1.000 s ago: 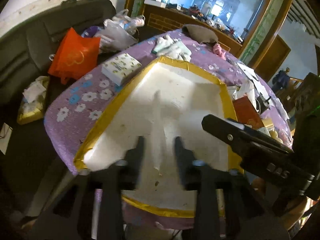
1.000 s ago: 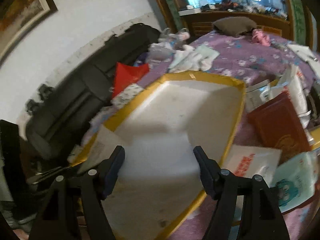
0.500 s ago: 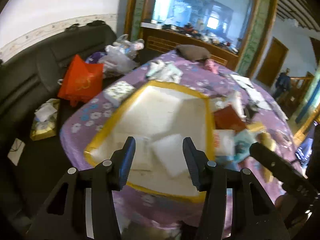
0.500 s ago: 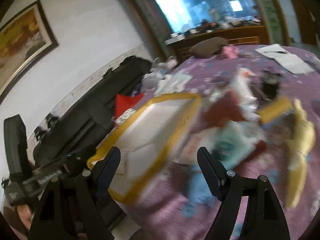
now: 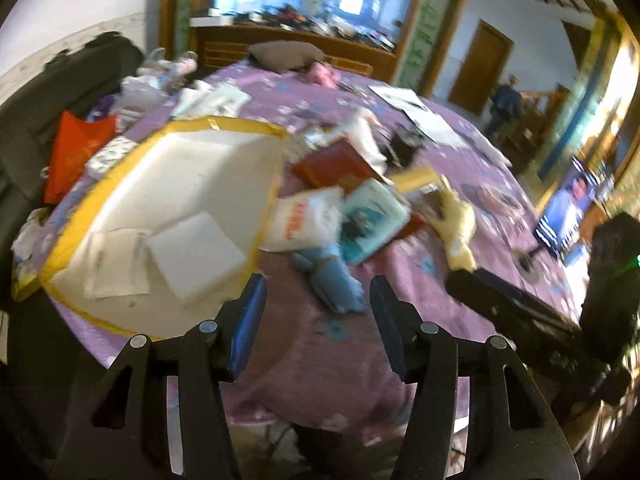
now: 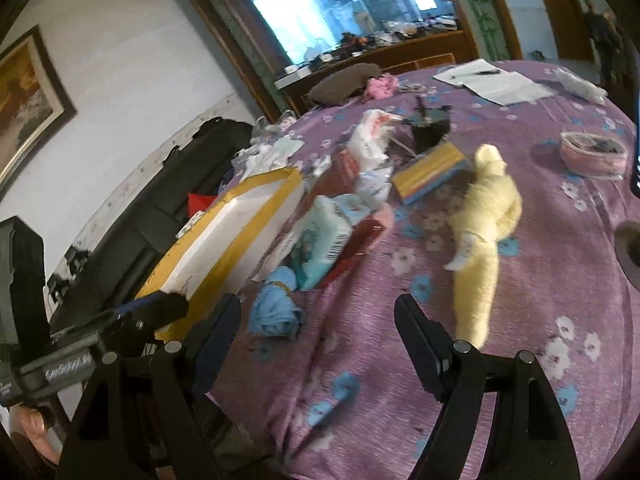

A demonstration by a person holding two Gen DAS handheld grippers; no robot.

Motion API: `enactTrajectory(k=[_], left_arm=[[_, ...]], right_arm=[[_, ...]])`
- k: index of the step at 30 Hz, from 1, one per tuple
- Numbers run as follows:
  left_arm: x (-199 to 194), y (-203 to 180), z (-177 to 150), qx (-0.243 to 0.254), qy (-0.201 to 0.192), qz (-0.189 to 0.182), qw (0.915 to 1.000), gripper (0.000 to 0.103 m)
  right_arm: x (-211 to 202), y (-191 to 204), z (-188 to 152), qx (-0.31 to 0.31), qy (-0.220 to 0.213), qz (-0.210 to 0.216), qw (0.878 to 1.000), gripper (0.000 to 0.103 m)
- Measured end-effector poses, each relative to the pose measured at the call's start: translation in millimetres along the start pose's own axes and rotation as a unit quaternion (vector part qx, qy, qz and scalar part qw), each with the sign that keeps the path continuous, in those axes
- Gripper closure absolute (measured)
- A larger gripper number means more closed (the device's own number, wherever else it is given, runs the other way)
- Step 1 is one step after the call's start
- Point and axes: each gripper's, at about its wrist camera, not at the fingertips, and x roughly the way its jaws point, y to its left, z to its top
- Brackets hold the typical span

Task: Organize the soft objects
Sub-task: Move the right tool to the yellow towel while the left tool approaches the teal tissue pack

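Observation:
A white foam tray with yellow taped rim (image 5: 264, 200) (image 6: 256, 240) lies on the purple flowered tablecloth; two white pieces (image 5: 192, 256) lie in it. A knotted blue cloth (image 5: 332, 276) (image 6: 276, 308) lies right of the tray. A yellow cloth bundle (image 5: 456, 224) (image 6: 488, 224) lies further right. My left gripper (image 5: 316, 320) is open and empty, above the table's near edge before the blue cloth. My right gripper (image 6: 320, 332) is open and empty, between the blue and yellow cloths.
A red book (image 5: 336, 168), tissue packs (image 5: 372, 216) (image 6: 324, 232), a yellow box (image 6: 432, 172), papers (image 6: 492, 84), a pink pouch (image 6: 592, 152), a brown cushion (image 6: 344, 80) and a pink cloth (image 6: 382, 86) crowd the table. A dark sofa with an orange bag (image 5: 76, 152) is left.
Both grippers pulled back from over the tray and swung right. The left gripper, nearly shut a second ago, opened wide. The white pieces now lie in the tray.

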Motion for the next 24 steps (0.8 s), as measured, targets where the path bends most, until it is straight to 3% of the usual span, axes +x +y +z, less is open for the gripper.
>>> enactTrajectory(k=[3, 8, 14, 20, 24], left_arm=[[1.3, -11.9, 0.5, 0.022, 0.003, -0.005, 0.9998, 0.049], [6.4, -20.4, 2.5, 0.03, 0.013, -0.021, 0.9992, 0.049], [26.8, -26.9, 13.0, 0.045, 0.007, -0.032, 0.9985, 0.049], [55.3, -37.4, 38.7, 0.084, -0.005, -0.034, 0.9959, 0.049], [85.7, -42.3, 53.9, 0.118, 0.008, -0.041, 0.9922, 0.049]], right_arm=[[-3.4, -13.3, 0.4, 0.022, 0.003, 0.012, 1.0, 0.024], [-10.8, -31.2, 7.0, 0.039, -0.006, -0.004, 0.999, 0.024], [-10.7, -56.3, 30.6, 0.05, -0.026, -0.069, 0.996, 0.024], [12.6, -94.4, 56.8, 0.097, -0.026, -0.146, 0.984, 0.024], [33.1, -97.1, 55.2, 0.099, -0.008, -0.145, 0.985, 0.024]])
